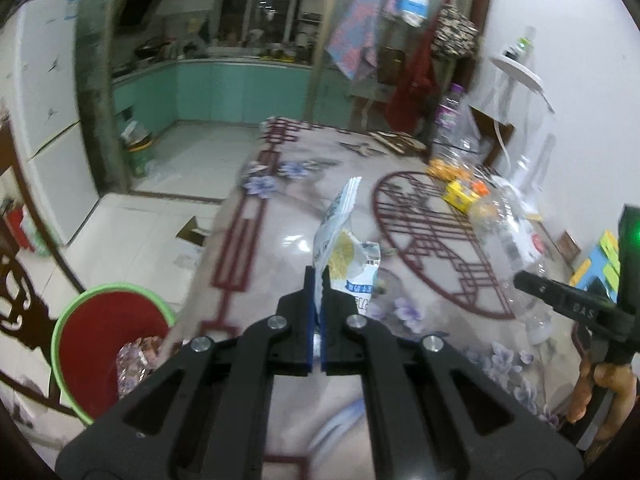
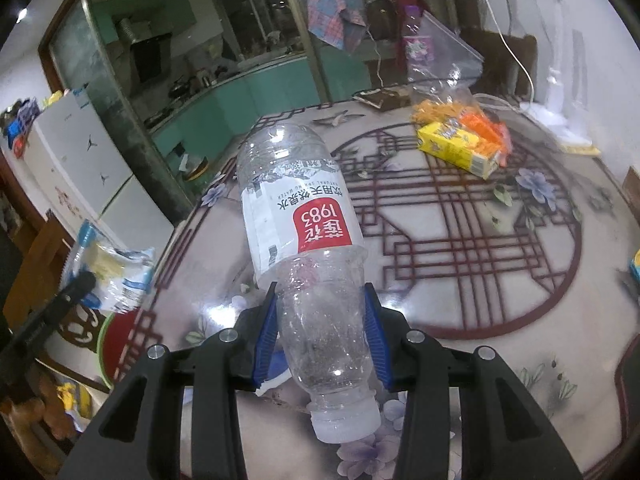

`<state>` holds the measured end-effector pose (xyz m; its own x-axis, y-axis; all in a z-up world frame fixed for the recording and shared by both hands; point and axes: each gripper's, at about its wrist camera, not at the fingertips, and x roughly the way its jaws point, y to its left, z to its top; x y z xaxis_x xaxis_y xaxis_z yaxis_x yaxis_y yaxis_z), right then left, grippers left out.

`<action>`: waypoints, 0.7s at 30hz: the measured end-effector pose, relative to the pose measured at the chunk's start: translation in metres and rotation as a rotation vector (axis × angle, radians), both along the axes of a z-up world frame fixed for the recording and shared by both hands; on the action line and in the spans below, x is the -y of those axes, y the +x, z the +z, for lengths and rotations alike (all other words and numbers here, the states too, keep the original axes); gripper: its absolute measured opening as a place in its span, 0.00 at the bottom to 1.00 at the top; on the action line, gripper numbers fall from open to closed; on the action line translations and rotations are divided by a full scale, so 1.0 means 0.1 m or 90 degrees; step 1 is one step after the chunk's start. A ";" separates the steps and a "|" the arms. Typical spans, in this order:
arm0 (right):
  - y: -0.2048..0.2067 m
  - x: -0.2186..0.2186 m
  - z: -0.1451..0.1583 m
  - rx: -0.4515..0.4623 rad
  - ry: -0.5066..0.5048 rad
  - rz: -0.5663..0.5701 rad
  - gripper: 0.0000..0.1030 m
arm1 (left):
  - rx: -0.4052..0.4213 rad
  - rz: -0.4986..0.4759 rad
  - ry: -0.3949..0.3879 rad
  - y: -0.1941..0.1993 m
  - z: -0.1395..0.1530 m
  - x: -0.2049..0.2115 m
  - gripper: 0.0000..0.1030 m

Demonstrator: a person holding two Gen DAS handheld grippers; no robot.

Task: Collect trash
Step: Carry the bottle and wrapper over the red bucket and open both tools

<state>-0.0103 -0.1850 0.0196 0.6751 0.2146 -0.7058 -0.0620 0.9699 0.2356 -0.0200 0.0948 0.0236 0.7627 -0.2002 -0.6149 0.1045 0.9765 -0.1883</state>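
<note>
My left gripper (image 1: 318,276) is shut on a crumpled white-and-blue snack wrapper (image 1: 348,248) and holds it upright above the patterned table (image 1: 280,208); the wrapper also shows at the left of the right wrist view (image 2: 116,268). My right gripper (image 2: 320,292) is shut on an empty clear plastic water bottle (image 2: 304,232) with a red "1983" label, cap end toward the camera, held above the table (image 2: 480,240). The bottle shows at the right of the left wrist view (image 1: 512,240). A red bin with a green rim (image 1: 104,340) stands on the floor left of the table, with trash inside.
A yellow box (image 2: 460,148), orange packets (image 2: 484,124) and a clear bag with a purple-capped bottle (image 2: 420,48) lie at the table's far right. A white fridge (image 1: 44,120) and a teal kitchen counter (image 1: 240,88) are beyond. A small cardboard box (image 1: 192,232) lies on the floor.
</note>
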 end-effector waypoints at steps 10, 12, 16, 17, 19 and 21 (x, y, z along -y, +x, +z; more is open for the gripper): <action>0.09 -0.57 -0.19 -0.030 0.030 0.059 0.38 | -0.041 0.141 0.003 -0.11 -0.17 -0.86 0.01; 0.15 -0.84 -0.25 -0.047 0.043 0.093 0.38 | -0.053 0.169 -0.002 -0.12 -0.21 -1.01 0.01; 0.29 -1.50 -0.38 -0.089 0.076 0.178 0.38 | -0.082 0.240 0.008 -0.14 -0.32 -1.31 0.01; 0.31 -1.65 -0.40 -0.098 0.078 0.193 0.38 | -0.088 0.261 0.011 -0.13 -0.34 -1.38 0.01; 0.39 -2.01 -0.47 -0.123 0.078 0.234 0.38 | -0.099 0.294 0.007 -0.16 -0.38 -1.53 0.01; 0.44 -2.26 -0.52 -0.137 0.078 0.264 0.38 | -0.108 0.319 -0.006 -0.18 -0.41 -1.66 0.01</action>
<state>0.0336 0.0414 -0.0327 0.3564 0.5245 -0.7733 -0.3747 0.8384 0.3959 -0.0384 0.2610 -0.0176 0.6562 0.1568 -0.7381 -0.4070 0.8972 -0.1712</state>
